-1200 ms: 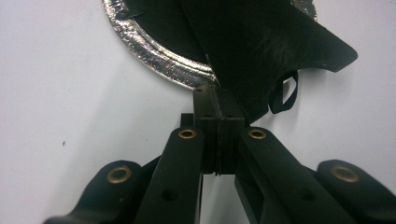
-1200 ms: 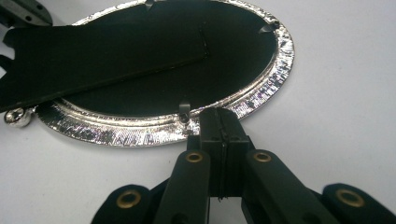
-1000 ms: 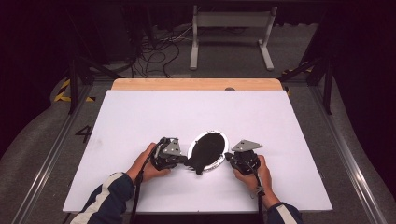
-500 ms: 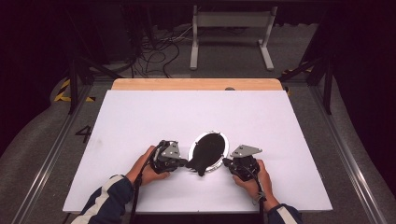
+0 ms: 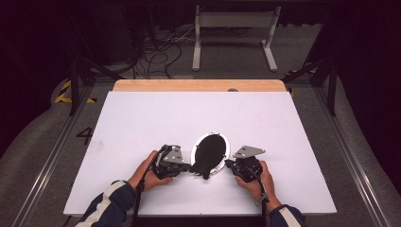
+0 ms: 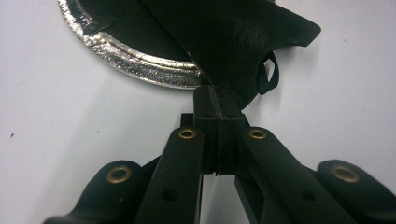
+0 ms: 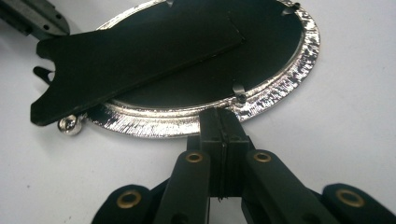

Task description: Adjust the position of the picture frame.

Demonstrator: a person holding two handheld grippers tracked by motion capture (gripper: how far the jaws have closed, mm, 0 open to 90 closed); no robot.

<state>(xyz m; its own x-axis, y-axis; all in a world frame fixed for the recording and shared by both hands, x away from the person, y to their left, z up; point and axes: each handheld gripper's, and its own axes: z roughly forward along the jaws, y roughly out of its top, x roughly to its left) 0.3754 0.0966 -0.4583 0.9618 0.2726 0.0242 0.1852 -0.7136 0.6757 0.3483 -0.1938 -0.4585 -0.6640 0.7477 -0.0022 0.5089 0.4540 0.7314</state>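
Observation:
An oval picture frame (image 5: 212, 144) lies face down on the white table (image 5: 142, 118), with a silver rim (image 7: 285, 79) and a black back. Its black stand flap (image 7: 140, 51) slants across the back and overhangs the near rim; a small ribbon loop (image 6: 270, 70) hangs from it. From the left, my left gripper (image 6: 215, 95) (image 5: 189, 169) is shut on the flap's (image 6: 233, 42) tail edge. On the right, my right gripper (image 7: 224, 119) (image 5: 228, 164) is shut with nothing between its pads, its tips against the rim beside a small metal clip (image 7: 238, 91).
A small silver ball foot (image 7: 69, 123) sticks out from under the rim near the flap's tail. The table's wooden far edge (image 5: 198, 85) meets a floor with cables and a metal stand (image 5: 231, 33). Metal rails (image 5: 47, 156) run along both table sides.

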